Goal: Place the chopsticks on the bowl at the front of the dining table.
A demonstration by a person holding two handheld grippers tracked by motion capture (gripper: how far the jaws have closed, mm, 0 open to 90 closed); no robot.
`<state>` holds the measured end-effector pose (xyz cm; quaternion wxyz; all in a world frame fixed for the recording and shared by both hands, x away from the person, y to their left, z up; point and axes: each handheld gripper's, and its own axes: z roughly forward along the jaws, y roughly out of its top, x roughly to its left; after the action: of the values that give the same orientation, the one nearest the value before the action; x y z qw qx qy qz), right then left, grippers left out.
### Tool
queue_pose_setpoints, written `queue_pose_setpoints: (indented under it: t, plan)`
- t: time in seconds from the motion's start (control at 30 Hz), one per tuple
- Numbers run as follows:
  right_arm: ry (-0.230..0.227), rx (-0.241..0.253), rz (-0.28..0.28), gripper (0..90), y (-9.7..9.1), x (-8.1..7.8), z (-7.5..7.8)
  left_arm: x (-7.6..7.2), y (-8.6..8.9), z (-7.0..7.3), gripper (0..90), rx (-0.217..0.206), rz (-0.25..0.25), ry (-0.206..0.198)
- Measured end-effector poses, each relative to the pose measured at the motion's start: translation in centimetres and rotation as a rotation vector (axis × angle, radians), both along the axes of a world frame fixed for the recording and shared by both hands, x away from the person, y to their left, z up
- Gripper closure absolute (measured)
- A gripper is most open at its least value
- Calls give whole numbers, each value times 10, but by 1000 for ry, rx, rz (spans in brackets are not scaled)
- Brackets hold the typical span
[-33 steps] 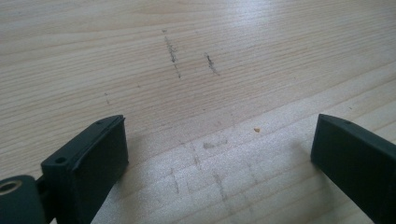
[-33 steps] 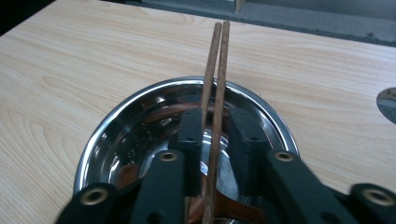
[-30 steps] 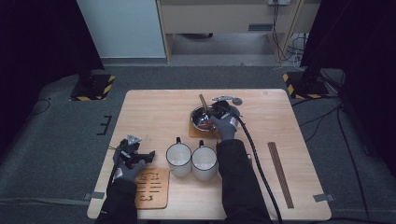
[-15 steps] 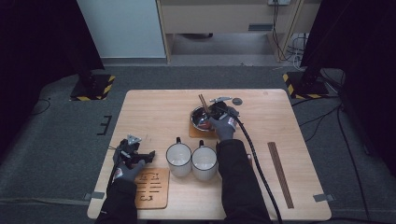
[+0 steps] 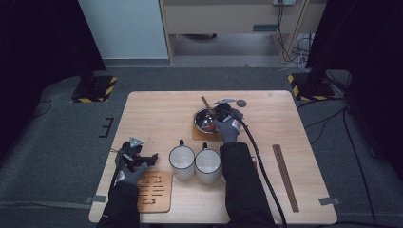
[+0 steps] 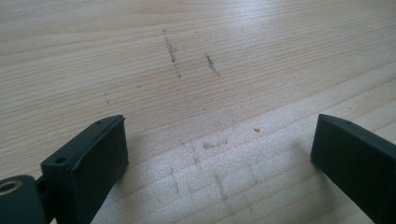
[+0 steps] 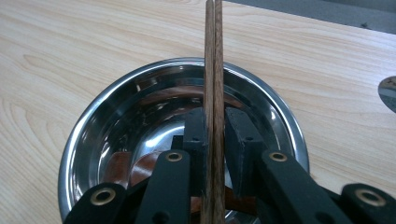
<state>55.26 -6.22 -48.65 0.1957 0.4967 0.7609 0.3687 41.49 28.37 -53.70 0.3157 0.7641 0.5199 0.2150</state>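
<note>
- At the left, the left gripper (image 5: 151, 157) rests low over the bare wooden table (image 5: 157, 114), just beyond a slatted wooden coaster (image 5: 154, 191). In the left gripper view its two jaws stand wide apart with only tabletop between them; it holds nothing.
- In the middle near the front edge, two white mugs (image 5: 195, 162) sit side by side, touching or nearly so, just beside the person's right sleeve (image 5: 244, 185).
- Beyond the mugs, a steel bowl (image 7: 116, 116) sits on a small mat. The right gripper (image 7: 215, 133) reaches over it, jaws narrowed onto a pair of wooden chopsticks (image 7: 213, 70) that run forward across the bowl's far rim.
- At the right, a long wooden strip (image 5: 285, 176) lies flat, well apart from everything else.
- Risk: the two sticks are pinched side by side, so I judge one could slide past the other or twist out of the pads when lifted.
- Risk: a tilted lift might drag the sticks against the rim and shove the bowl off its mat.
- Risk: the right sleeve could knock the nearer mug as the arm draws back.
- Compared with a second ago: the right jaws have just been closing, with the chopsticks between them. Neither hand has shifted; bowl, mugs and coaster lie as they did.
</note>
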Motion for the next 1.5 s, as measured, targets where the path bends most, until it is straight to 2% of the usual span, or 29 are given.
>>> queue_pose_setpoints:
  t: [0.27,0.47,0.6,0.83,1.1,1.3,1.5]
  plan:
    - [-3,1,-36,790,-2,1,0,0,0,0,28,0,0,0]
    - [-2,3,-40,785,-3,1,-1,0,0,0,28,0,0,0]
    - [6,1,-36,740,-3,1,-2,0,0,0,28,0,0,0]
    - [-5,15,-31,688,-5,1,2,0,0,0,24,1,-1,2]
    - [-42,35,-12,637,-6,-3,10,0,0,0,24,1,-1,2]
    - [-64,45,1,637,-8,-8,18,0,0,0,24,1,-1,2]
    - [-82,40,29,691,-8,-16,27,0,0,0,23,1,-1,2]
